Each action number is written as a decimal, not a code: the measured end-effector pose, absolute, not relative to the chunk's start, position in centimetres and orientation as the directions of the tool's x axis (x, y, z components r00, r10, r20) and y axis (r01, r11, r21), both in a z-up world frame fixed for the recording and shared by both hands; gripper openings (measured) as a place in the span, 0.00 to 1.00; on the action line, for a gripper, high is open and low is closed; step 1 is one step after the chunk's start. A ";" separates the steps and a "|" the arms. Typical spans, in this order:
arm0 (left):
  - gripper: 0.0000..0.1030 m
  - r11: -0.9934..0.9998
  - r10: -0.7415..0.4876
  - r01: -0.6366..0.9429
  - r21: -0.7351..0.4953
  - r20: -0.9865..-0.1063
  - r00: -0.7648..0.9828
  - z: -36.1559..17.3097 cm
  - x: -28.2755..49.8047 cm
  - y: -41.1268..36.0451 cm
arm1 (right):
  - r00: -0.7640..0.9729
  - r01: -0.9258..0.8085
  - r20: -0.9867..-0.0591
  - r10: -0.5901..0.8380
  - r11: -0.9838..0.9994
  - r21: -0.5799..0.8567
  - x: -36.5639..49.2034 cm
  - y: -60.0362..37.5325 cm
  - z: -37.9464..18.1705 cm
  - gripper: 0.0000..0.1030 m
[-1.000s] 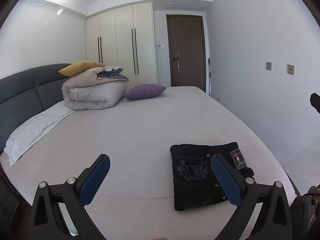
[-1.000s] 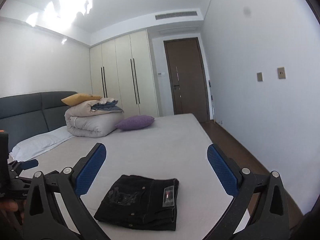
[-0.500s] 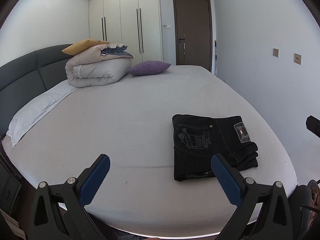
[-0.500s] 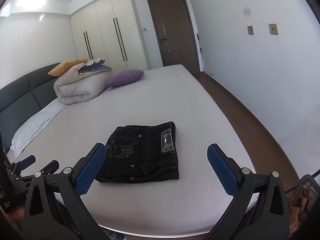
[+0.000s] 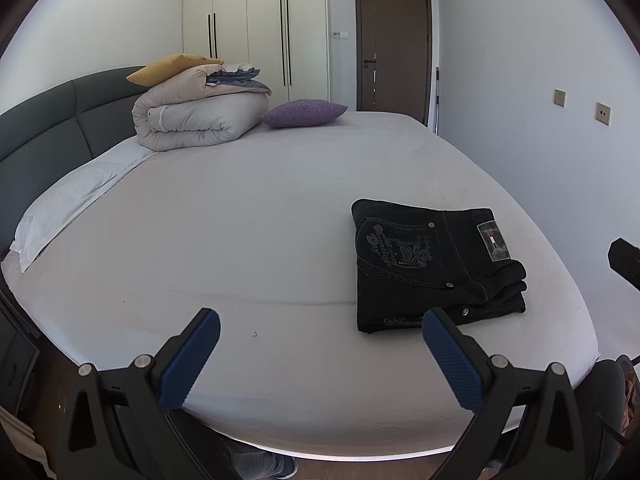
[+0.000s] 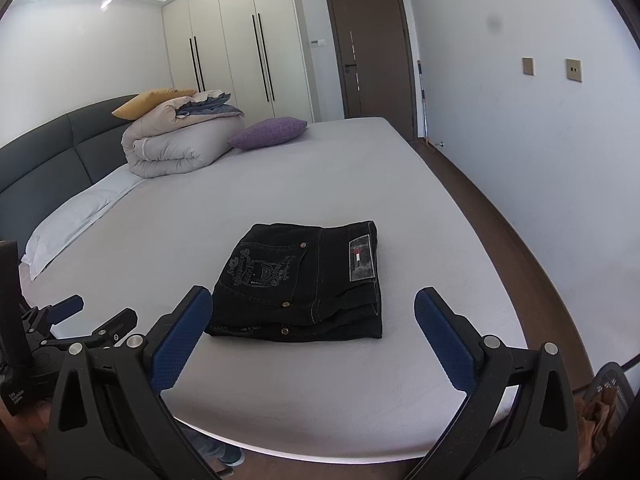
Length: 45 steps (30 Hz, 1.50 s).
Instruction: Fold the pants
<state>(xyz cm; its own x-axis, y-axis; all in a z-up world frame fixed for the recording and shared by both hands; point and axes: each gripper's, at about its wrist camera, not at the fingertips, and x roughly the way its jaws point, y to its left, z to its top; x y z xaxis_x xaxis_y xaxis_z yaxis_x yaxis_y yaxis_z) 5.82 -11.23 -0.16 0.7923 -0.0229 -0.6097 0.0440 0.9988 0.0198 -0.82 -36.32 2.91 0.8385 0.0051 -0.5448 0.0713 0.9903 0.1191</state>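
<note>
A pair of black jeans lies folded into a compact rectangle on the white bed, back pocket embroidery and waist patch facing up. It also shows in the right wrist view. My left gripper is open and empty, held back over the bed's near edge, left of the jeans. My right gripper is open and empty, in front of the jeans with a jaw to either side, apart from them. The left gripper shows at the left of the right wrist view.
A rolled duvet with a yellow cushion on top and a purple cushion sit at the far head end. A white pillow lies by the grey headboard. Wood floor runs along the right wall.
Both grippers have pulled back and risen from the bed while tilting down. The jeans now sit higher and farther in both views. Both stay open.
</note>
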 end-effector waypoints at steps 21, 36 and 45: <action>1.00 0.999 -0.021 0.049 0.024 -0.657 0.753 -2.2 6.9 -10.3 | 0.786 0.079 -0.618 0.029 0.986 0.146 1.8 -36.8 -1.4 1.00; 1.00 0.998 -0.023 0.054 0.026 -0.664 0.747 -2.8 7.0 -10.4 | 0.782 0.079 -0.623 0.028 0.986 0.144 2.1 -35.7 -1.9 1.00; 1.00 0.998 -0.025 0.056 0.025 -0.666 0.746 -2.8 7.1 -10.3 | 0.779 0.079 -0.626 0.028 0.987 0.143 2.2 -35.4 -2.1 1.00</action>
